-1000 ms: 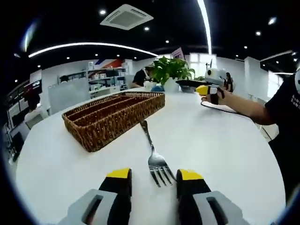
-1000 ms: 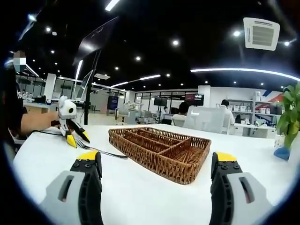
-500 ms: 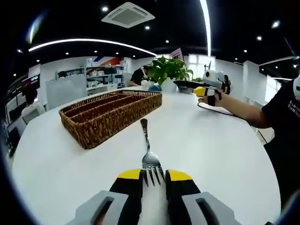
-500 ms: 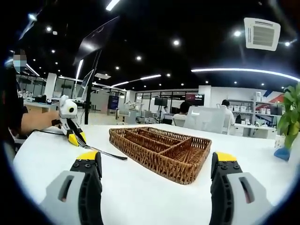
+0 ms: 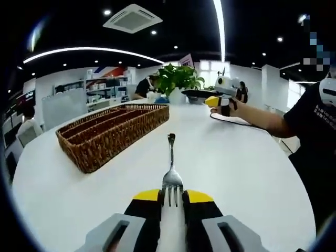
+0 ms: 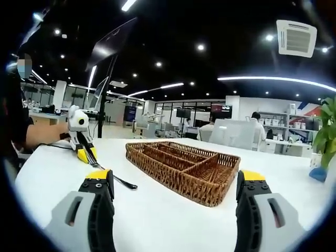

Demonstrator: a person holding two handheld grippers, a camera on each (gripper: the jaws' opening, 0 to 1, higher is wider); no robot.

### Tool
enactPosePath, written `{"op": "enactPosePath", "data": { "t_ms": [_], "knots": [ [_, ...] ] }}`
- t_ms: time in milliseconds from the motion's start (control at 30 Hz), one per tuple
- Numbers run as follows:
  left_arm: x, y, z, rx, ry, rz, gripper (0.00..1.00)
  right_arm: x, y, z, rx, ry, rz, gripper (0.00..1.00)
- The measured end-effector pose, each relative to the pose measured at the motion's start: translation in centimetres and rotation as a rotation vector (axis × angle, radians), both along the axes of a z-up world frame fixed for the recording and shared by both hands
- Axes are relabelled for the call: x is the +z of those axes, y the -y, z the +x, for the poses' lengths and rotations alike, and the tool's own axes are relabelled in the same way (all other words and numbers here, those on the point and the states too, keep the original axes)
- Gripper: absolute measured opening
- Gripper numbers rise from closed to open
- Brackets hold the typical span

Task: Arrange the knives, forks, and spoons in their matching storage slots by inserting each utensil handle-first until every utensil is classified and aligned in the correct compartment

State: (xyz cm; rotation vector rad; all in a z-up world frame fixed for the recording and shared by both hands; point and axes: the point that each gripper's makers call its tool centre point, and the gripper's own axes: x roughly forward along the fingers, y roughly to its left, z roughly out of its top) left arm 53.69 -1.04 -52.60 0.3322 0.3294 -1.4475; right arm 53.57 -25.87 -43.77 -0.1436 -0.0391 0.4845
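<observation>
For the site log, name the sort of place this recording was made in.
Most likely an open-plan office or lab: a ceiling air-conditioning unit and strip lights overhead, desks with monitors behind the white table, and a potted plant.

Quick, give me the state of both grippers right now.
Left gripper: shut on the fork, gripped at its tines, handle pointing away.
Right gripper: open, holding nothing, facing the wicker tray.

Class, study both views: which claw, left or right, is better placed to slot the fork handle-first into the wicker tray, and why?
Left. The left claw is shut on the fork at its tines, handle pointing forward, beside the wicker tray. The right claw is open and holds nothing.
</observation>
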Motion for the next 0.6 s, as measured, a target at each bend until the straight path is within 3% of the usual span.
{"op": "enactPosePath", "data": {
  "t_ms": [67,267,400,467,600],
  "knots": [
    [-0.1,0.2,-0.3,-0.022,-0.029,-0.011,0.16,-0.2,-0.4,-0.2,0.023,-0.007,-0.014,1.0],
    [-0.1,-0.1,0.6,-0.011,-0.004,-0.009,0.17,-0.6,-1.4,-0.7,0.077,-0.033,-0.021,1.0],
    [0.5,0.0,1.1,0.012,0.046,-0.04,0.43,-0.8,-1.4,-0.7,0.08,-0.042,-0.021,1.0],
    [0.5,-0.3,1.9,0.044,0.086,-0.031,0.47,-0.8,-1.5,-0.7,0.084,-0.043,-0.018,1.0],
    [0.9,-1.1,3.6,0.126,0.111,-0.045,0.58,-0.1,-2.4,-1.4,0.137,-0.045,-0.006,1.0]
  ]
}}
